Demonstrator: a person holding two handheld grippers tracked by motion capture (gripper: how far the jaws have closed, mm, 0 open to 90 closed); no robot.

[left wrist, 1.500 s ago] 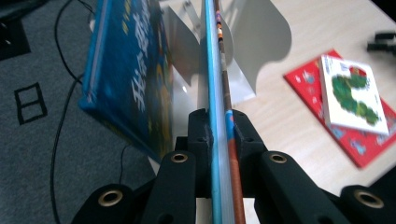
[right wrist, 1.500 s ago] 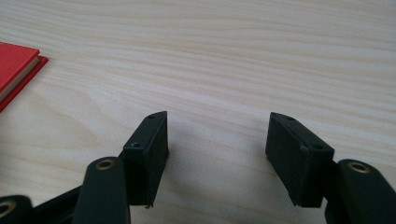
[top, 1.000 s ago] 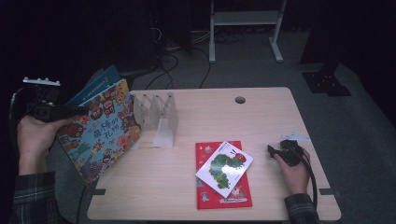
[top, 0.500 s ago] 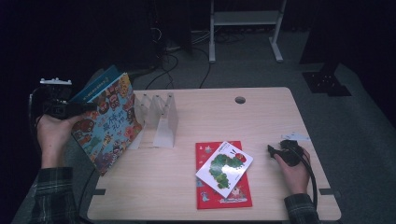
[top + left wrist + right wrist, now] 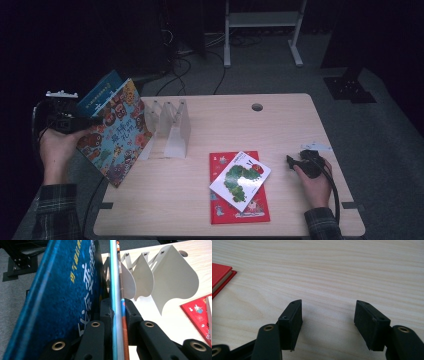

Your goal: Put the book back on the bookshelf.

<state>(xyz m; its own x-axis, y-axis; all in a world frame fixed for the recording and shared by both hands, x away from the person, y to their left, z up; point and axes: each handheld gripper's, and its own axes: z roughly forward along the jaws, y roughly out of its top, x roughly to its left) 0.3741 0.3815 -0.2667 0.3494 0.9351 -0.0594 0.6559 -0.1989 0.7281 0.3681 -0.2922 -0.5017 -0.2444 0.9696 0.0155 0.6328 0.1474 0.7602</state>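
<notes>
Left tongs (image 5: 117, 315) pinch two books (image 5: 117, 132) beside the rack (image 5: 172, 127); right tongs (image 5: 328, 317) gape empty.

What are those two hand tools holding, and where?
The left tool clamps the colourful picture book by its edge; the right tool holds nothing.

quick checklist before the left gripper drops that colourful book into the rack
1. Grip: left gripper shut on the thin colourful picture book, pads on both covers: ok.
2. Second book: a blue hardcover book lies against the held one; whether it is also clamped: cannot tell.
3. Book position: it hangs tilted off the table's left edge, not yet over the white metal divider rack: not ok.
4. Rack slots: nothing seen between the dividers: ok.
5. Right gripper: open, resting on the light wooden table, apart from the rack: ok.
6. White caterpillar book on the red book: away from the rack: ok.
</notes>
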